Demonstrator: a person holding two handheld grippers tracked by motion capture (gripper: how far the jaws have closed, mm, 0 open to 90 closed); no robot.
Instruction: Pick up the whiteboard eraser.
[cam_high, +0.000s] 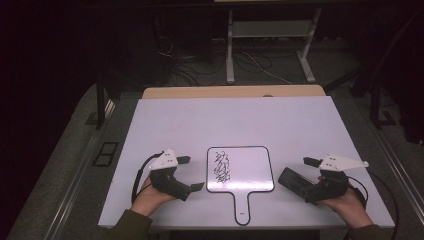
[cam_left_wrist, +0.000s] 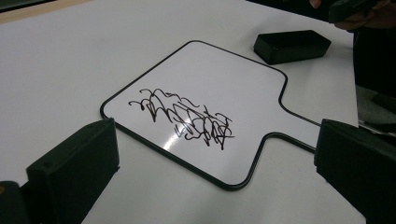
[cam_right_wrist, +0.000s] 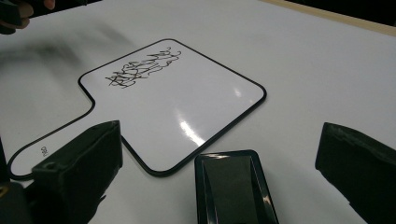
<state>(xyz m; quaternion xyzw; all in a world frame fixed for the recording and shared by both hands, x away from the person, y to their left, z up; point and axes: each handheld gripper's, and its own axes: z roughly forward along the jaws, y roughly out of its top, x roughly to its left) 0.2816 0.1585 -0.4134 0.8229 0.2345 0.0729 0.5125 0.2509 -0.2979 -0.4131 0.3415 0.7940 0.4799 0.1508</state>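
Note:
A small white paddle-shaped whiteboard (cam_high: 245, 172) with a black rim and black scribbles (cam_high: 221, 167) lies flat near the table's front edge, handle toward the person. Its scribbles (cam_left_wrist: 184, 116) face the left gripper view; the board (cam_right_wrist: 177, 98) also lies ahead in the right gripper view. A black rectangular eraser block (cam_high: 292, 181) rests just right of the board, seen as the block (cam_right_wrist: 233, 189) between the right jaws and the block (cam_left_wrist: 292, 45) far off. My left gripper (cam_high: 187, 173) stands open left of the board. My right gripper (cam_high: 300, 172) stands open around the eraser without touching it.
The white tabletop (cam_high: 225, 120) stretches far beyond the board, with a wooden strip (cam_high: 235, 91) at its back edge. Past it stand a metal desk frame (cam_high: 270, 45) and loose cables on the dark floor.

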